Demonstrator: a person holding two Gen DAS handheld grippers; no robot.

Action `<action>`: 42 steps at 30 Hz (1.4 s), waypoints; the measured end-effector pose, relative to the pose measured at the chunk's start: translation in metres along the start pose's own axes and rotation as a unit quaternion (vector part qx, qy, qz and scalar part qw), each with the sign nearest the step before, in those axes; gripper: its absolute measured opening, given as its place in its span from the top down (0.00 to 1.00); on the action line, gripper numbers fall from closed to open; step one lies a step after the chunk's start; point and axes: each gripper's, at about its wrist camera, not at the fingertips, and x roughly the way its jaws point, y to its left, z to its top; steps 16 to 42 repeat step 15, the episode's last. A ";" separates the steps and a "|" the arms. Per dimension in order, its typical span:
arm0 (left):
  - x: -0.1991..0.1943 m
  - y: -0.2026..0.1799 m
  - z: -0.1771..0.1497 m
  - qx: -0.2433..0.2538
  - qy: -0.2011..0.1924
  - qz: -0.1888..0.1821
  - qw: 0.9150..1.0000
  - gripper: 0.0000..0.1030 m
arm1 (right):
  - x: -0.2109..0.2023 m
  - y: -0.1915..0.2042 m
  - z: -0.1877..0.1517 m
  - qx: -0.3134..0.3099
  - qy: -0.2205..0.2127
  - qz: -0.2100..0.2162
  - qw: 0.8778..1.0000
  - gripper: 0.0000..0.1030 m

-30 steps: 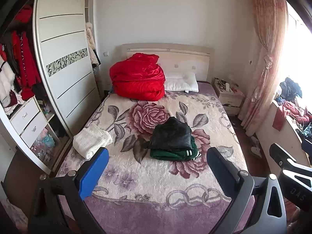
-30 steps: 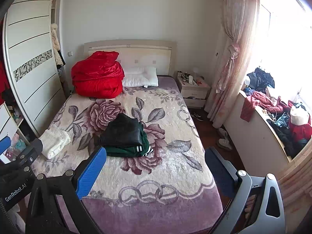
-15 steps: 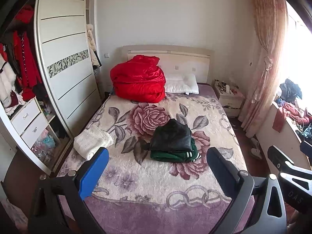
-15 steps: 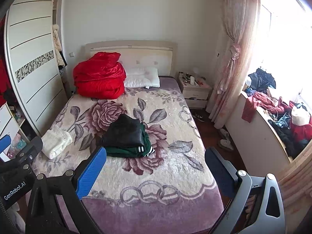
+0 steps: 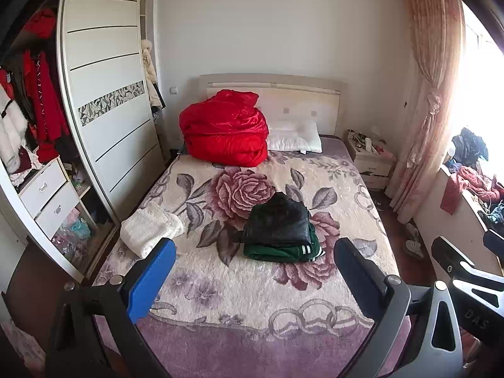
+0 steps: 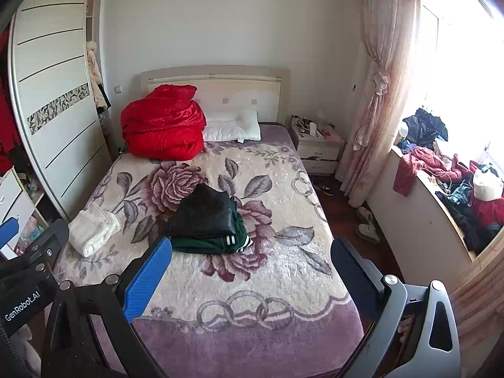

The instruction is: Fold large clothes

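A folded black garment [image 5: 277, 220] [image 6: 201, 212] lies on a folded green garment with white stripes [image 5: 280, 250] [image 6: 214, 241] in the middle of the bed [image 5: 245, 286] [image 6: 239, 277]. A folded white garment [image 5: 149, 231] [image 6: 93, 230] lies at the bed's left edge. My left gripper [image 5: 253, 271] is open and empty, held above the foot of the bed. My right gripper [image 6: 252, 271] is open and empty beside it, also short of the clothes.
A red quilt [image 5: 225, 127] and white pillow [image 5: 294, 137] lie at the headboard. An open wardrobe [image 5: 104, 119] stands left, a nightstand [image 5: 370, 157] and curtain [image 5: 431, 100] right. A window ledge [image 6: 441, 189] holds several loose clothes.
Both grippers have drifted slightly back and up from the bed; the clothes sit a little lower in view. Nothing was grasped or released.
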 end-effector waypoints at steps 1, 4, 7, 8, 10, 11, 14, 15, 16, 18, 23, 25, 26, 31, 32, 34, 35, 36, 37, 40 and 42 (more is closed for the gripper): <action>-0.001 0.000 -0.001 -0.001 0.000 0.002 1.000 0.01 | 0.000 0.000 0.000 0.000 0.000 0.000 1.000 0.01; -0.003 0.000 0.000 -0.001 -0.001 0.005 1.000 0.01 | 0.000 0.000 -0.003 0.001 0.000 0.001 1.000 0.01; -0.004 0.000 0.001 -0.002 -0.002 0.006 1.000 0.01 | -0.001 0.001 -0.006 0.000 0.000 0.001 1.000 0.01; -0.004 -0.001 0.000 -0.003 -0.002 0.007 1.000 0.01 | -0.002 0.000 -0.006 0.000 0.000 0.001 1.000 0.01; -0.005 -0.001 -0.001 -0.003 -0.004 0.010 1.000 0.01 | -0.003 0.000 -0.009 0.000 0.000 0.002 1.000 0.01; -0.006 0.000 -0.002 -0.004 -0.005 0.011 1.000 0.01 | -0.004 0.000 -0.010 0.001 0.000 0.002 1.000 0.01; -0.007 0.000 -0.004 -0.004 -0.008 0.015 1.000 0.01 | -0.003 0.001 -0.010 -0.002 0.000 0.004 1.000 0.01; -0.007 0.000 -0.004 -0.003 -0.008 0.016 1.000 0.01 | -0.003 0.001 -0.009 -0.003 0.000 0.005 1.000 0.01; -0.007 0.000 -0.004 -0.003 -0.008 0.016 1.000 0.01 | -0.003 0.001 -0.009 -0.003 0.000 0.005 1.000 0.01; -0.007 0.000 -0.004 -0.003 -0.008 0.016 1.000 0.01 | -0.003 0.001 -0.009 -0.003 0.000 0.005 1.000 0.01; -0.007 0.000 -0.004 -0.003 -0.008 0.016 1.000 0.01 | -0.003 0.001 -0.009 -0.003 0.000 0.005 1.000 0.01; -0.007 0.000 -0.004 -0.003 -0.008 0.016 1.000 0.01 | -0.003 0.001 -0.009 -0.003 0.000 0.005 1.000 0.01; -0.007 0.000 -0.004 -0.003 -0.008 0.016 1.000 0.01 | -0.003 0.001 -0.009 -0.003 0.000 0.005 1.000 0.01; -0.007 0.000 -0.004 -0.003 -0.008 0.016 1.000 0.01 | -0.003 0.001 -0.009 -0.003 0.000 0.005 1.000 0.01; -0.007 0.000 -0.004 -0.003 -0.008 0.016 1.000 0.01 | -0.003 0.001 -0.009 -0.003 0.000 0.005 1.000 0.01; -0.007 0.000 -0.004 -0.003 -0.008 0.016 1.000 0.01 | -0.003 0.001 -0.009 -0.003 0.000 0.005 1.000 0.01; -0.007 0.000 -0.004 -0.003 -0.008 0.016 1.000 0.01 | -0.003 0.001 -0.009 -0.003 0.000 0.005 1.000 0.01; -0.007 0.000 -0.004 -0.003 -0.008 0.016 1.000 0.01 | -0.003 0.001 -0.009 -0.003 0.000 0.005 1.000 0.01; -0.007 0.000 -0.004 -0.003 -0.008 0.016 1.000 0.01 | -0.003 0.001 -0.009 -0.003 0.000 0.005 1.000 0.01; -0.007 0.000 -0.004 -0.003 -0.008 0.016 1.000 0.01 | -0.003 0.001 -0.009 -0.003 0.000 0.005 1.000 0.01; -0.007 0.000 -0.004 -0.003 -0.008 0.016 1.000 0.01 | -0.003 0.001 -0.009 -0.003 0.000 0.005 1.000 0.01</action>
